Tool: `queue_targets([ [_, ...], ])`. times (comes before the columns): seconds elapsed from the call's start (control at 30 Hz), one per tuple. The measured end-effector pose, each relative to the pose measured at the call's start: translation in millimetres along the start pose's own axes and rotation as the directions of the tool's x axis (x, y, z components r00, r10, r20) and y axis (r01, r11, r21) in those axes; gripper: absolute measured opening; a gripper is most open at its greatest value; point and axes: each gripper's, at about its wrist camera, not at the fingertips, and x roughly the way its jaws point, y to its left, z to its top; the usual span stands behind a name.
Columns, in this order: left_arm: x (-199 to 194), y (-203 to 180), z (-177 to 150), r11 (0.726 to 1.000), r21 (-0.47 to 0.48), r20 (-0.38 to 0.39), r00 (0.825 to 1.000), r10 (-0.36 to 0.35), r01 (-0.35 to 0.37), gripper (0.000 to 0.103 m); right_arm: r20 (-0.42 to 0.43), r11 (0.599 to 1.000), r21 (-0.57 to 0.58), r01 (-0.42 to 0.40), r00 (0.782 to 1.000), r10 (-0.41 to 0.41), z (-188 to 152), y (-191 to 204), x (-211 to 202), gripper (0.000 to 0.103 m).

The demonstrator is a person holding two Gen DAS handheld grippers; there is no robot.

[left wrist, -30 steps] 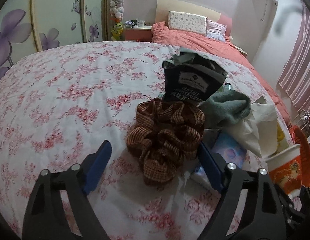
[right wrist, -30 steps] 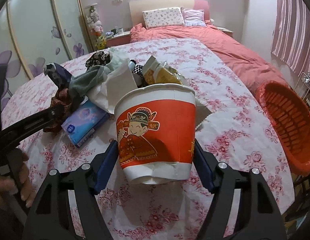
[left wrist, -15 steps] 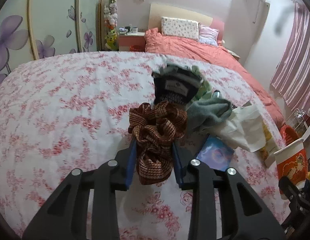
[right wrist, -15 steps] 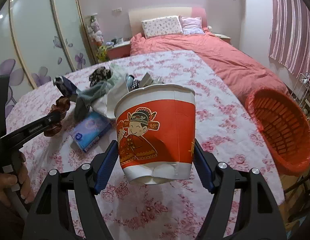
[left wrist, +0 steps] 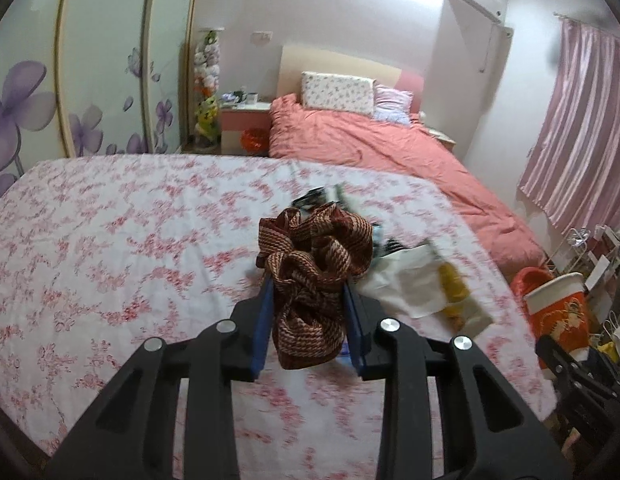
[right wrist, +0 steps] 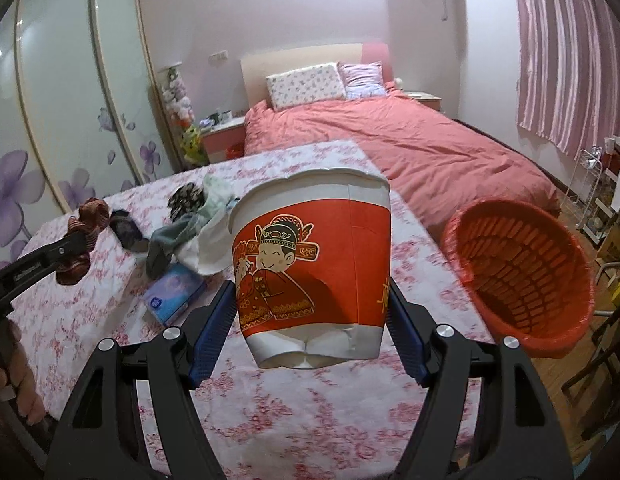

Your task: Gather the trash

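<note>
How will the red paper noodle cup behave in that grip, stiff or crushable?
The noodle cup probably crushes easily: its white base looks dented. Likely light, since the right hand-held gripper holds it by side pinch alone. Its tapered wall might slip downward.

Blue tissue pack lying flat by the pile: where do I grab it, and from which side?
Grip the tissue pack across its short width, mid-length, coming from above at its near end. It lies flat; its far end touches the grey cloth and white paper.

Bare floral tablecloth [left wrist: 110,248] at left; clutter pile [right wrist: 190,236] mid-table; orange basket [right wrist: 522,272] open, off right edge
</note>
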Motion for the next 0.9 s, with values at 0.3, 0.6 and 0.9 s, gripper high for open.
queue_targets([
  [0.3, -18, -57, 5, 0.993, 0.049, 0.029, 0.994, -0.105, 0.103, 0.032, 0.052, 0.996, 0.075, 0.054, 0.997, -0.058, 5, -40, -12, 0.072],
  [0.6, -4, -134, 0, 0.962, 0.12, -0.014, 0.969, -0.246, 0.245, 0.032, 0.077, 0.978, 0.166, 0.129, 0.987, -0.144, 7, -94, -16, 0.072],
  [0.9, 27, -221, -13, 0.896, 0.198, -0.111, 0.918, -0.382, 0.397, 0.032, 0.08, 0.941, 0.271, 0.204, 0.969, -0.233, 8, -146, -9, 0.072],
])
